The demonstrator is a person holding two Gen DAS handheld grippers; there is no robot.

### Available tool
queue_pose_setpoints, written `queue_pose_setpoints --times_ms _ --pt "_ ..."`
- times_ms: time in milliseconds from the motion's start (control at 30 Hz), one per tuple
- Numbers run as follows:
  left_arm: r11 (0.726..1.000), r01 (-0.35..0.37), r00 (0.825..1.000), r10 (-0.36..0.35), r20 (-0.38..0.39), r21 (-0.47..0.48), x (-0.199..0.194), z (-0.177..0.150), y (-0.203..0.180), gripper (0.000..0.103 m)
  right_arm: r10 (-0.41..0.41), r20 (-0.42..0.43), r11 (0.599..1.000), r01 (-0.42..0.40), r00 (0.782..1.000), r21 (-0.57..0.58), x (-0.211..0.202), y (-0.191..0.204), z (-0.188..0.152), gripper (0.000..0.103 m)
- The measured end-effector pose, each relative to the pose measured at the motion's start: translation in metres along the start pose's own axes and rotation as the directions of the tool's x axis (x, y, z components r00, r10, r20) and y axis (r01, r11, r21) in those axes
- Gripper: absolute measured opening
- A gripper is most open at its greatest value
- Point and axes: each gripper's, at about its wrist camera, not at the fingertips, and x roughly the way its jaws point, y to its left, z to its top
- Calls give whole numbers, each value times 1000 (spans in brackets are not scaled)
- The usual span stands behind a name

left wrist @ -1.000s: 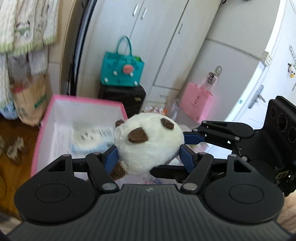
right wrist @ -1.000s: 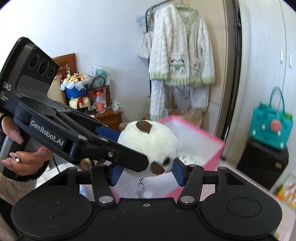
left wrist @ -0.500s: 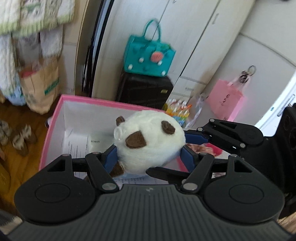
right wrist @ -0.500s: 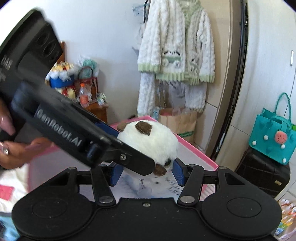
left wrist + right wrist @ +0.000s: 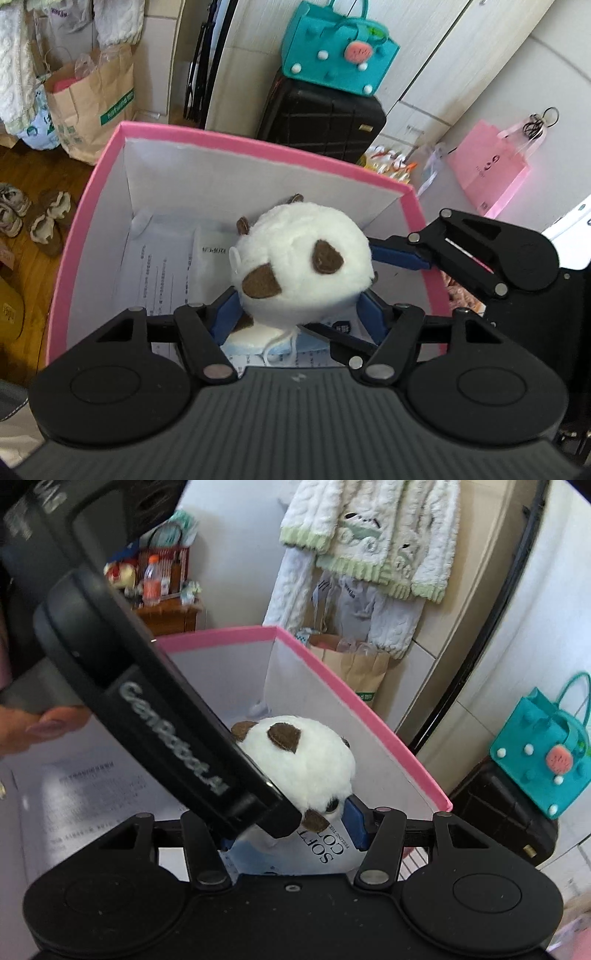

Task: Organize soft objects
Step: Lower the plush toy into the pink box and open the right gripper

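Observation:
A round white plush toy [image 5: 303,266] with brown patches hangs just inside the open pink box [image 5: 258,142]. My left gripper [image 5: 299,314] grips its sides with blue pads, jaws closing slightly on it. The right gripper [image 5: 391,280] reaches in from the right and holds the same toy. In the right wrist view the plush toy [image 5: 306,764] sits between the right gripper's [image 5: 291,830] pads over the pink box [image 5: 351,698]. The left gripper's black arm [image 5: 166,738] crosses in front and hides the left pad. A person's hand [image 5: 44,723] holds it.
Papers [image 5: 162,269], a face mask [image 5: 258,343] and a cotton packet [image 5: 325,853] lie in the box. A teal handbag [image 5: 340,48] sits on a black suitcase [image 5: 321,118] behind it. A pink bag [image 5: 487,173], paper bag [image 5: 92,96] and slippers [image 5: 48,221] are on the floor.
Both grippers have carried the plush toy forward and down, from beside the pink box to over its inside. The toy stays gripped by both.

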Motion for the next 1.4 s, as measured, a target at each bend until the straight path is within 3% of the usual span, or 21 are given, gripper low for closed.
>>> queue_pose_setpoints --times_ms 167,467,600,667,833,1167,1400 --pt "1000 13 1000 -13 -19 -21 6 3 3 63 -20 -59 999 17 998 -44 6 6 3 60" --pt "999 16 999 -14 30 -48 -8 5 10 60 -81 -63 997 81 995 -8 -2 9 5 61" --pt "999 5 1000 -4 25 -36 0 10 6 52 -74 -18 997 74 997 6 -14 7 3 48" --pt "999 12 1000 -12 24 -34 4 11 2 45 -58 -16 998 59 998 16 -15 5 2 46" --pt "1000 5 999 -5 35 -5 -2 9 -5 44 -84 -28 996 84 996 11 -8 1 -1 45" --pt "982 -149 982 133 135 119 -59 -18 -22 55 40 30 979 -45 999 200 -64 -3 -17 45" --pt "973 -166 980 145 136 158 -90 -38 -40 58 125 46 946 -134 991 295 -97 9 -25 45"
